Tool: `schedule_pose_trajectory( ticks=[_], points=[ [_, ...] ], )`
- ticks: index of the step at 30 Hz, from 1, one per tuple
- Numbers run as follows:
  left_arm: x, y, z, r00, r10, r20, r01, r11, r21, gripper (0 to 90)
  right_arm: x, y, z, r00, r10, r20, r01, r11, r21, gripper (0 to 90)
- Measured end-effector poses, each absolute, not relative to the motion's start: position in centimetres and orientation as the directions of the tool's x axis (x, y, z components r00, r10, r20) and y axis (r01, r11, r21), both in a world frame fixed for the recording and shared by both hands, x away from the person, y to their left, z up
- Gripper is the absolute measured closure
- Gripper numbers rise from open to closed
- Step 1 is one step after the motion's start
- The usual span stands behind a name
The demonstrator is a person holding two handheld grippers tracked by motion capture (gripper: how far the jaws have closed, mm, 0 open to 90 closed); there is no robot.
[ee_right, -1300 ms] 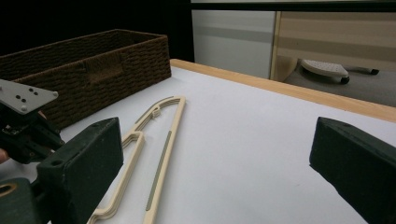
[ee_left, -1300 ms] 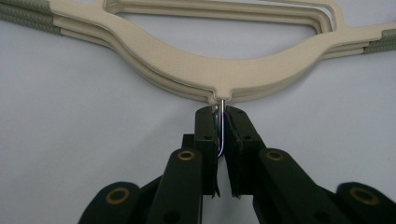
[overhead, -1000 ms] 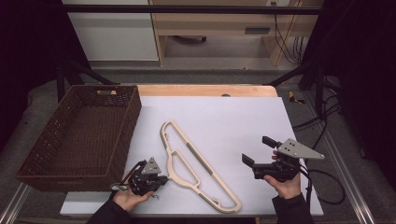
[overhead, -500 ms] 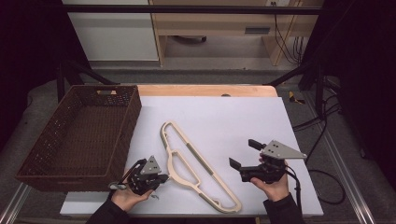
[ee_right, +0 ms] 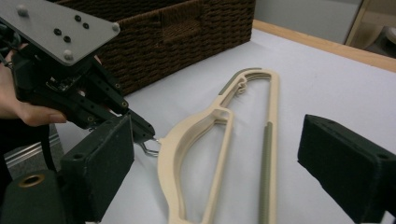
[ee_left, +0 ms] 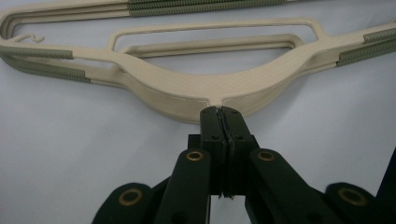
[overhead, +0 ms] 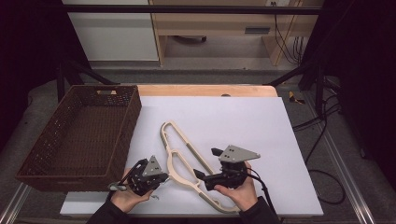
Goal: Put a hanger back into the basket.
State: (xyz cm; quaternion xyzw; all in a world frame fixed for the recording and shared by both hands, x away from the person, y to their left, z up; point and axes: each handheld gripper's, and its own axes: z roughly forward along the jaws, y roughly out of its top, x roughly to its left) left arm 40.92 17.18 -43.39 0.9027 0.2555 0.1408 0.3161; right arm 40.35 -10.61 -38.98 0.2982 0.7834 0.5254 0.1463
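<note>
The cream plastic clothes hanger with ribbed grey-green grip strips (overhead: 187, 163) lies flat on the white table sheet (overhead: 243, 121), slanting from just beside the dark brown woven wicker basket (overhead: 79, 130) down toward the person's edge. The left gripper (overhead: 158, 178) has its jaws pressed together on the small metal hook (ee_right: 149, 147) at the hanger's neck, probably to pin that end so the frame can't swivel. The right gripper (overhead: 205, 176) hovers over the hanger's lower arm, its pads wide apart with the bar between them but not pressing; the jaws have just been narrowing, I'd guess for a second hold.

The left gripper view shows the closed black tips butted against the hanger's curved middle. The right gripper view gives the wire hook itself and the basket's woven wall behind. The high view alone lays out the basket's empty inside.
</note>
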Motion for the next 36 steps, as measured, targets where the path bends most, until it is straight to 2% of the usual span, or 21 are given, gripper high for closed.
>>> schedule_pose_trajectory(
  ticks=[12,25,29,30,34,36],
  points=[
    [40.6,17.0,-42.6,0.824,0.557,0.102,0.378,-0.674,0.635,88.6,40.7,-5.2,-42.6,-0.806,0.591,0.043,0.366,0.439,0.821,24.5],
    [40.5,16.9,-42.4,0.817,0.570,0.087,0.398,-0.667,0.629,88.5,41.0,-2.4,-45.9,-0.839,0.544,0.000,0.370,0.570,0.734,50.6],
    [40.5,16.9,-42.5,0.817,0.570,0.087,0.399,-0.667,0.629,88.5,41.0,-2.1,-46.2,-0.843,0.537,-0.010,0.368,0.590,0.719,56.5],
    [40.5,16.8,-42.5,0.816,0.571,0.085,0.400,-0.666,0.630,88.5,40.9,-2.0,-46.3,-0.848,0.530,-0.009,0.367,0.598,0.713,61.1],
    [40.5,16.9,-42.5,0.817,0.571,0.080,0.403,-0.664,0.630,88.5,40.8,-2.0,-46.3,-0.848,0.529,-0.029,0.353,0.605,0.714,70.5],
    [40.4,16.8,-42.5,0.818,0.569,0.082,0.401,-0.667,0.628,88.4,40.9,-2.2,-46.2,-0.850,0.525,-0.035,0.348,0.611,0.711,71.4]
  ],
)
